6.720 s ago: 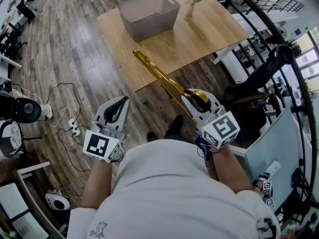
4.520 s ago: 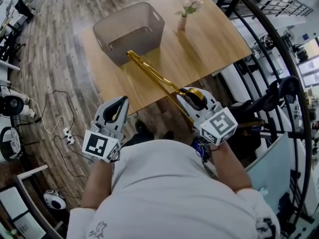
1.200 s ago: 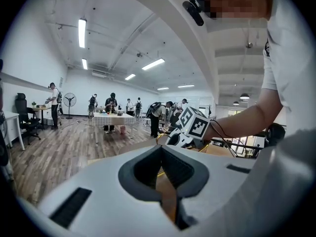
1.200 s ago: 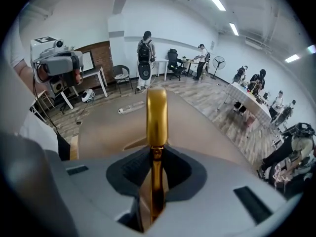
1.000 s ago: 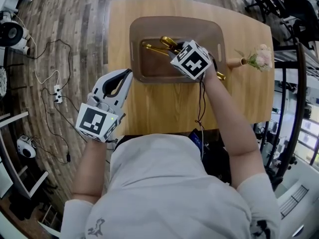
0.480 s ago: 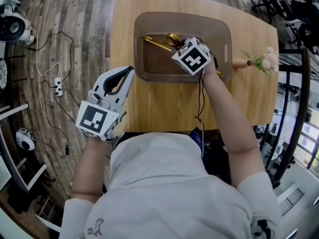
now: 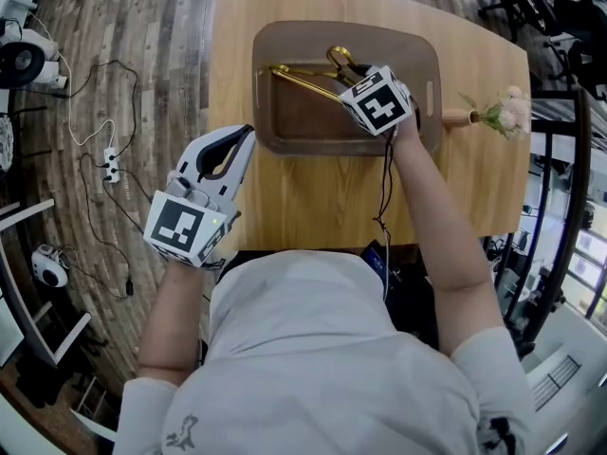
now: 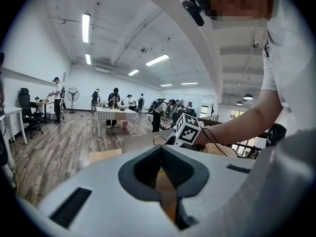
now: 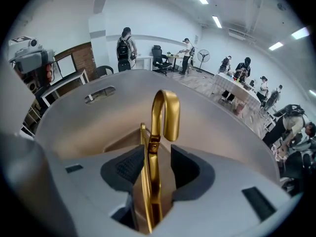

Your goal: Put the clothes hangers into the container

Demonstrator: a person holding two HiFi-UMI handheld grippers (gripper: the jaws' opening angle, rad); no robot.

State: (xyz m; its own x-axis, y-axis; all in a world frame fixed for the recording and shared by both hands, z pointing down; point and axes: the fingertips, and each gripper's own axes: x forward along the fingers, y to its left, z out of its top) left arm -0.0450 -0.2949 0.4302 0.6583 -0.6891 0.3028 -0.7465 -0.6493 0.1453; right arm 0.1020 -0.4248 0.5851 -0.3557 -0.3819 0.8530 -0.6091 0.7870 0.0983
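Setting: wooden table (image 7: 313, 197) on a plank floor (image 7: 142, 27), seen from above.
Container: grey-brown plastic tub (image 7: 332, 28) with a slot handle at each short end, standing on the far half of the table.
Clothes hanger: gold metal hanger (image 7: 303, 81), inside the tub. Its bar runs from the tub's left wall toward the right gripper, and its hook curls near the far wall. Whether it rests on the bottom cannot be told.
Right gripper: right gripper (image 9: 157, 151) reaches steeply down into the tub, its marker cube (image 7: 379, 100) uppermost.
Right jaws: spread, having just been opening. The hanger's neck stands between them, close to the left pad with a clear gap at the right pad, so nothing clamps it.
Left gripper: left gripper (image 7: 247, 136) is held over the table's near left edge, well apart from the tub.
Left jaws: tips pressed together, nothing between them.
Vase: small vase (image 7: 460, 118) of pink flowers (image 7: 507, 110), lying just right of the tub.
Floor items: white power strip (image 7: 112, 164) with trailing cables, left of the table.
Person: white shirt (image 7: 313, 368), with the bare right forearm (image 7: 427, 226) stretched over the table.
Background: several people around distant tables in both gripper views.
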